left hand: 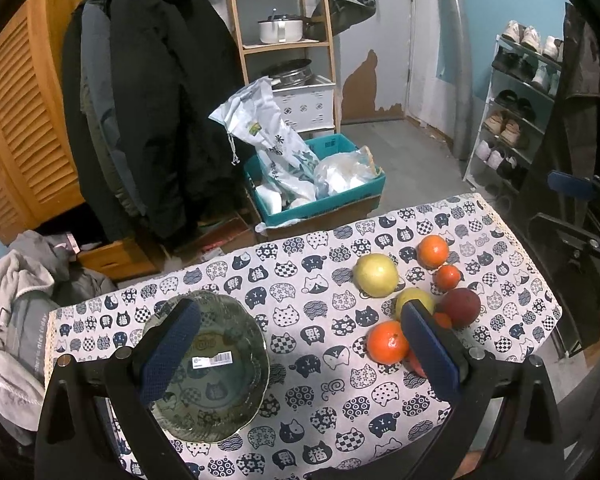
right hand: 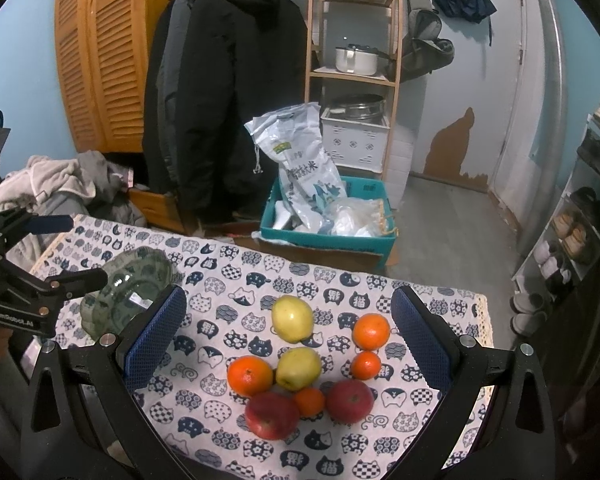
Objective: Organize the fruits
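1. Right wrist view: my right tool (right hand: pixel 288 332) hangs released above the fruits (right hand: pixel 300 364) clustered on the worktop (right hand: pixel 204 420).
2. My left tool (left hand: pixel 300 344) is released too, over the glass bowl (left hand: pixel 220 372).

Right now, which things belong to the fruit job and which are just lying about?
Job: yellow apples, red apples, oranges, glass bowl.
Lying about: rice bag, blue box, black coat, white pot, shoes.

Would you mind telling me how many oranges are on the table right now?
4. In the right wrist view: a large orange at the cluster's left, another at the far right, a small one just below it, and a small one between the two red apples. None appears hidden.
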{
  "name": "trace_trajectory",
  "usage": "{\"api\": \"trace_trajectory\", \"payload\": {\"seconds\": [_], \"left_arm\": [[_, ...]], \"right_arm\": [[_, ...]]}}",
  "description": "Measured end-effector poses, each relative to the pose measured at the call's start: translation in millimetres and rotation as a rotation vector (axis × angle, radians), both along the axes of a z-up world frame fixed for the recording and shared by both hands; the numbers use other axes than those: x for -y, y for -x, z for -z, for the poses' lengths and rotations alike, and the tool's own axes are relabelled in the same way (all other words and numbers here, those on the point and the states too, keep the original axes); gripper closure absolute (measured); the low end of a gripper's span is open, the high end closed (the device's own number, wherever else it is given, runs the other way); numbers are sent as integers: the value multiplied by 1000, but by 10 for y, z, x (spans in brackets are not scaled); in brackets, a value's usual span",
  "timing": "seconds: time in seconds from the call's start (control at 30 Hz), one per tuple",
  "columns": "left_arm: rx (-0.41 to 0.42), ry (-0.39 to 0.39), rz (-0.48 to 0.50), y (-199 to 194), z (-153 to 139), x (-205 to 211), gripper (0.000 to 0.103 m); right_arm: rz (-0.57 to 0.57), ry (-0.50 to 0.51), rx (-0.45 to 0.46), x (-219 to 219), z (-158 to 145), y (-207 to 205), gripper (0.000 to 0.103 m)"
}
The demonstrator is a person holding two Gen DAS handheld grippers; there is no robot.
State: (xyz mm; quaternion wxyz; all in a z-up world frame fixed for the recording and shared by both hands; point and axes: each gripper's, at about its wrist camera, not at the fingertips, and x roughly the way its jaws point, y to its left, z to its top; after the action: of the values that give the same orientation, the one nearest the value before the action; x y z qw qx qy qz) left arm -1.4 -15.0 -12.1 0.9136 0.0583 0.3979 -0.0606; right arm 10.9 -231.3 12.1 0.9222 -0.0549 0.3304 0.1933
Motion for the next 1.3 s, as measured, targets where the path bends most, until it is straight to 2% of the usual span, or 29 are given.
{"api": "trace_trajectory", "payload": {"seconds": [0.63,1.1,1.3], "left_arm": [[-6,11,36,-23,18,59,1],[-39,5,55,-80,157,157,1],[-75,28,65,-168,271,184,1]], "right_arm": [[1,6,-4,-12,25,23,3],[17,0,-26,150,58,-23,3],[39,-2,-56,270,142,-94,3]]}}
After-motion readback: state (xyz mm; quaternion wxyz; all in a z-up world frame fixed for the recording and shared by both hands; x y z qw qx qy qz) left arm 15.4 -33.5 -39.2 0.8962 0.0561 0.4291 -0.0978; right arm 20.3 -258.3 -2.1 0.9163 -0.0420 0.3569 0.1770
